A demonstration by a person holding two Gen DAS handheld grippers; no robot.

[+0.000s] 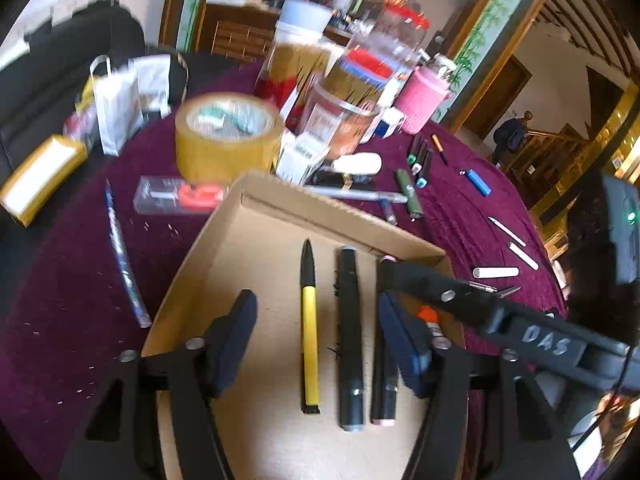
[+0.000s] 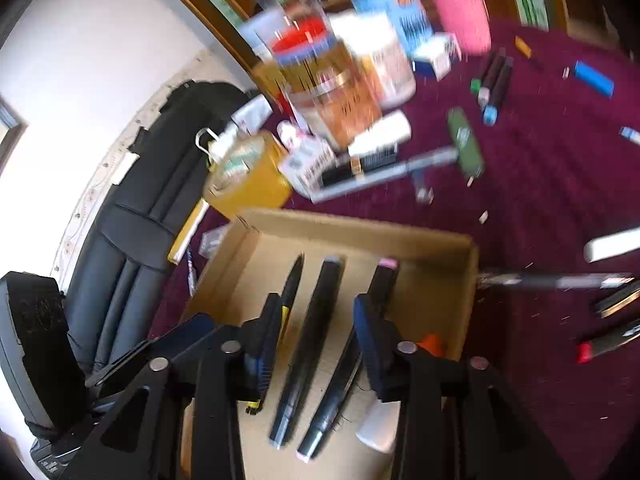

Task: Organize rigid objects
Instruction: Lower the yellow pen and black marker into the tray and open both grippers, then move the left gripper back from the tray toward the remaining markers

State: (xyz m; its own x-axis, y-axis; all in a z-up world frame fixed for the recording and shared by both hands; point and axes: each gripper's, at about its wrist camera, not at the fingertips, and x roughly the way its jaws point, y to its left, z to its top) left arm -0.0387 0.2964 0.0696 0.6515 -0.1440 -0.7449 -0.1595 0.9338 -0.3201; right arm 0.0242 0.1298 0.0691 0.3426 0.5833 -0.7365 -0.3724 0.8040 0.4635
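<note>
A shallow cardboard box (image 1: 320,204) lies on the purple cloth and holds a yellow-and-black pen (image 1: 309,332), a thick black marker (image 1: 349,336), a pink-capped black marker (image 1: 384,380) and an orange-tipped item (image 1: 430,318). My left gripper (image 1: 316,332) is open and empty above the pens. My right gripper (image 2: 316,336) is open and empty over the same box (image 2: 360,226), straddling the black marker (image 2: 310,344). Its arm shows in the left wrist view (image 1: 500,312) crossing the box's right corner.
Loose pens and markers (image 1: 418,160), a blue lighter (image 1: 478,181), white sticks (image 1: 496,272) and a green pen (image 1: 409,193) lie on the cloth. A tape roll (image 1: 228,136), jars (image 1: 340,112), a pink cup (image 1: 422,98) and a black chair (image 2: 152,208) stand beyond.
</note>
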